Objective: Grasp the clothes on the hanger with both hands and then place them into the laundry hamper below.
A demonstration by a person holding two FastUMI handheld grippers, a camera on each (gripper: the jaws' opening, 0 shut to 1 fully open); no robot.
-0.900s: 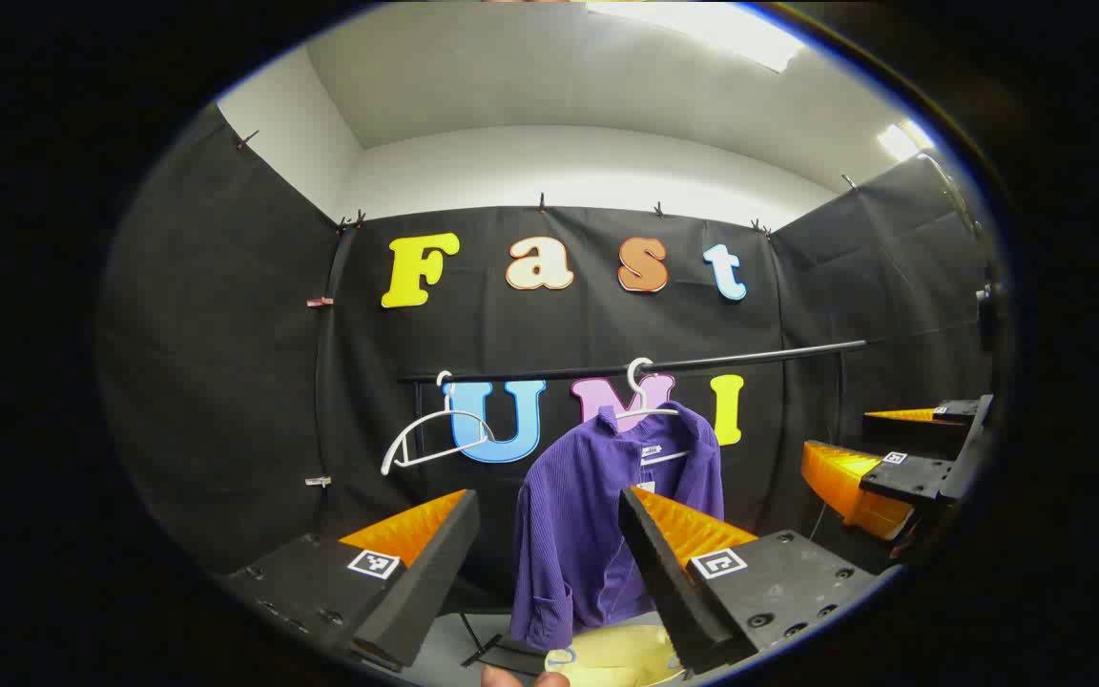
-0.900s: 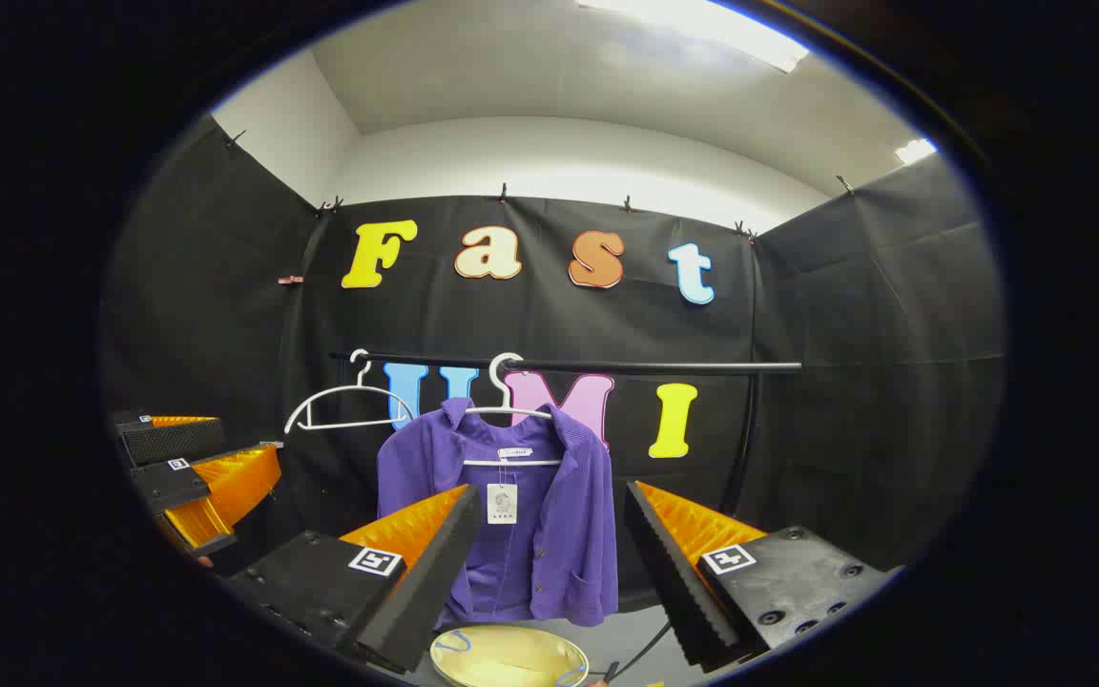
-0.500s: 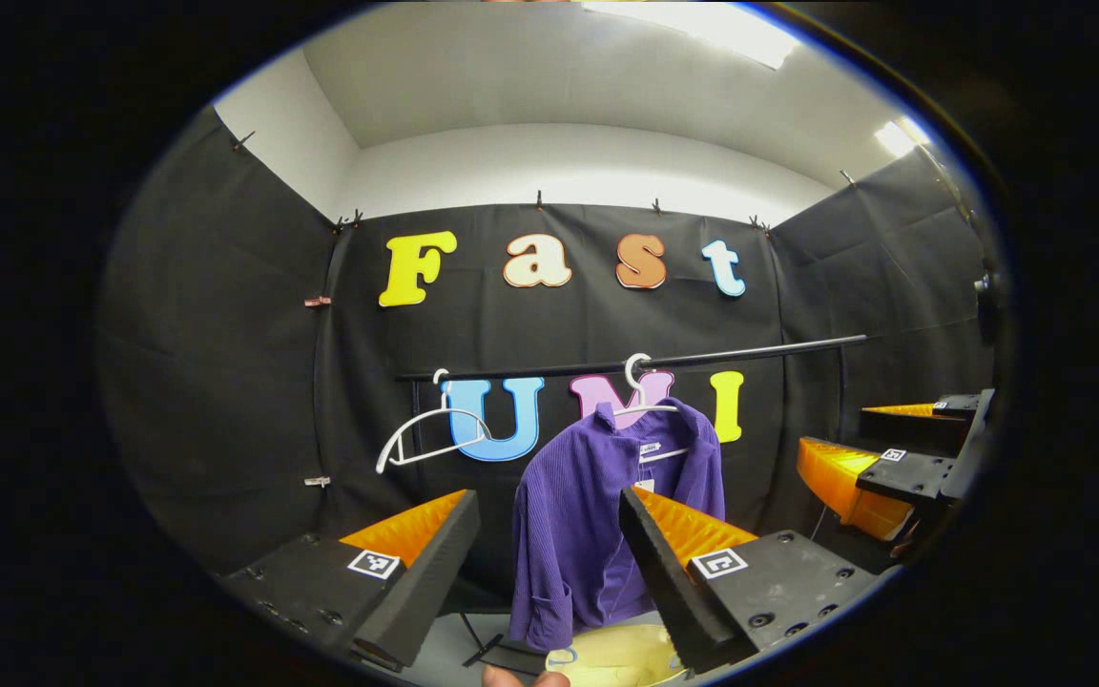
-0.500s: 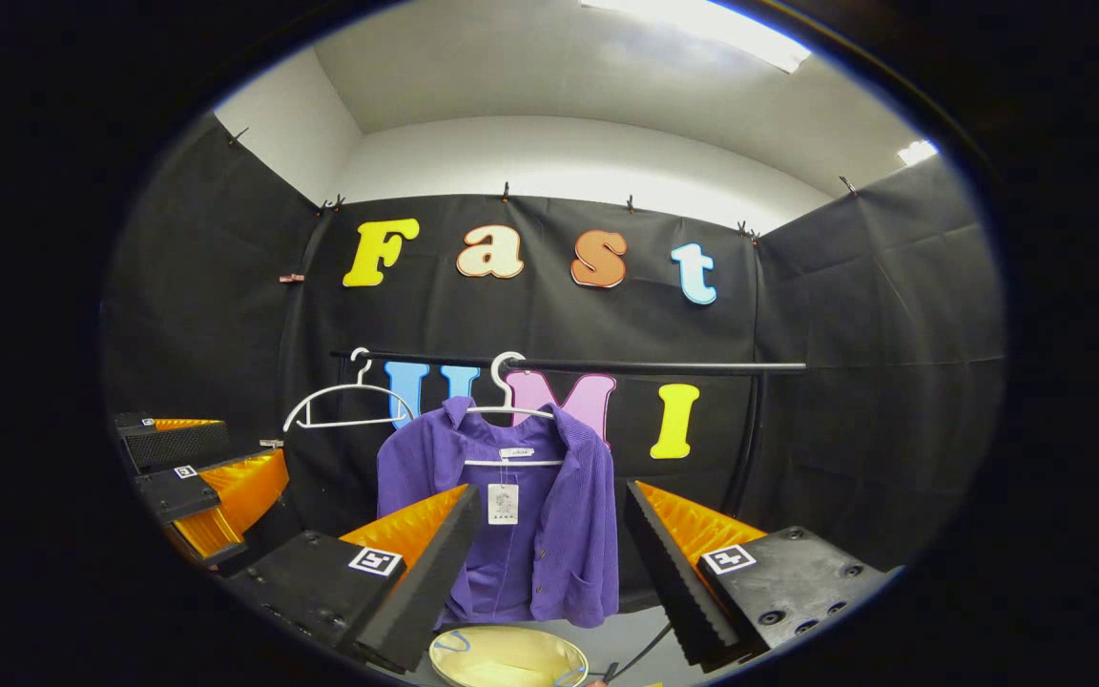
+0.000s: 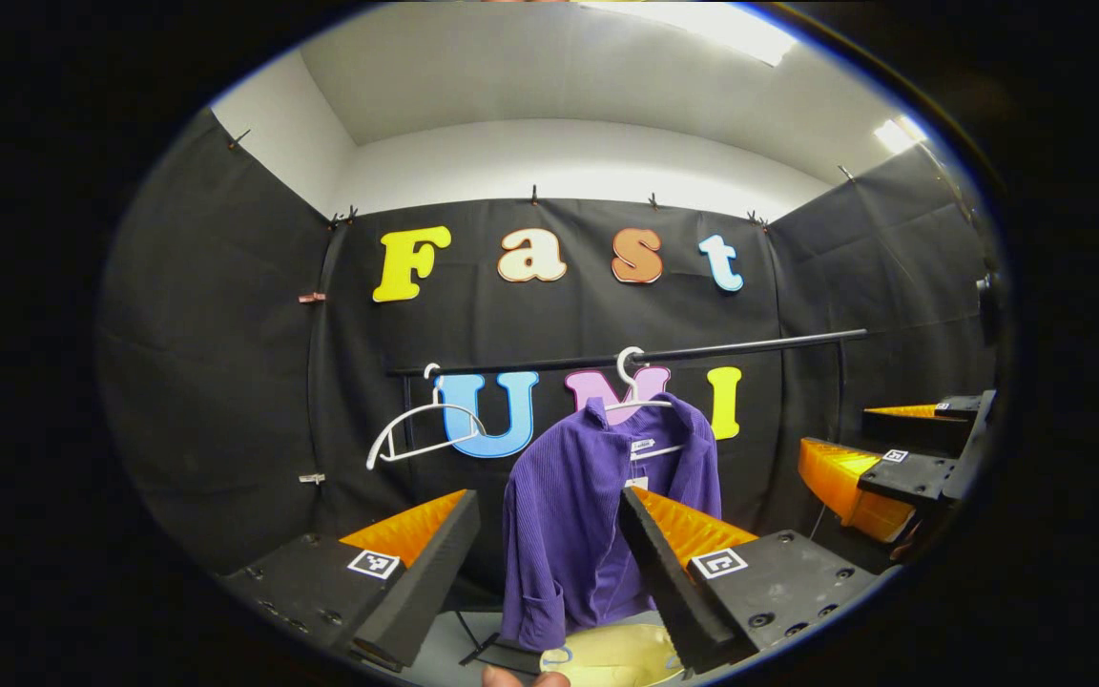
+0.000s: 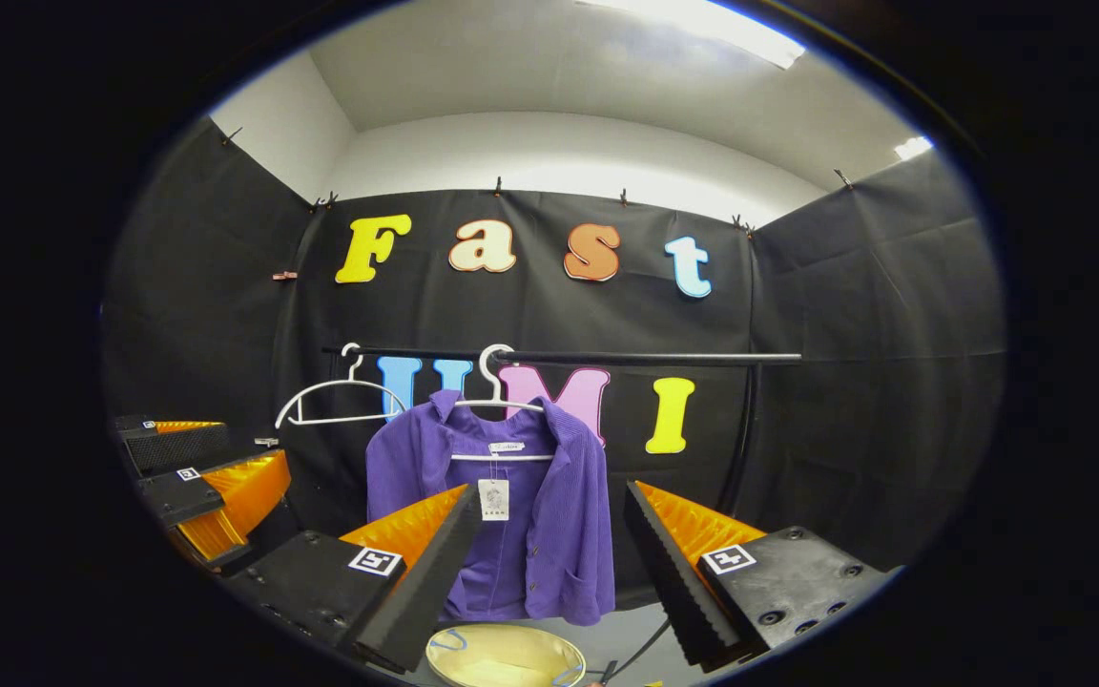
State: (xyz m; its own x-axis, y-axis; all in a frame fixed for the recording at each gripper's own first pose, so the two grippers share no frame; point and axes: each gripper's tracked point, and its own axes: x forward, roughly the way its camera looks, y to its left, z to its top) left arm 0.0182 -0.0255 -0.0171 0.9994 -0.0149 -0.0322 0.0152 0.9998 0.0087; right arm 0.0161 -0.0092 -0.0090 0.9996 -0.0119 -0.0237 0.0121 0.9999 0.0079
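Observation:
A purple corduroy shirt (image 5: 573,520) (image 6: 511,515) hangs on a white hanger (image 5: 640,405) (image 6: 497,405) from a black rail (image 5: 702,351) (image 6: 607,359). Under it sits the pale yellow hamper (image 5: 611,658) (image 6: 504,658), cut off by the lower edge. My left gripper (image 5: 549,563) stands open, well short of the shirt, nothing between its fingers. My right gripper (image 6: 549,563) is likewise open and apart from the shirt. In the left gripper view the right gripper (image 5: 883,468) shows at far right; in the right gripper view the left gripper (image 6: 196,477) shows at far left.
A second white hanger (image 5: 421,429) (image 6: 335,401) hangs bare on the rail to the left of the shirt. The rail's upright post (image 6: 748,439) stands to the right. Black cloth walls close in the booth on three sides.
Both views have drifted slightly: the shirt and rail sit a little higher and more to the left in each. Both grippers stay open, nothing grasped.

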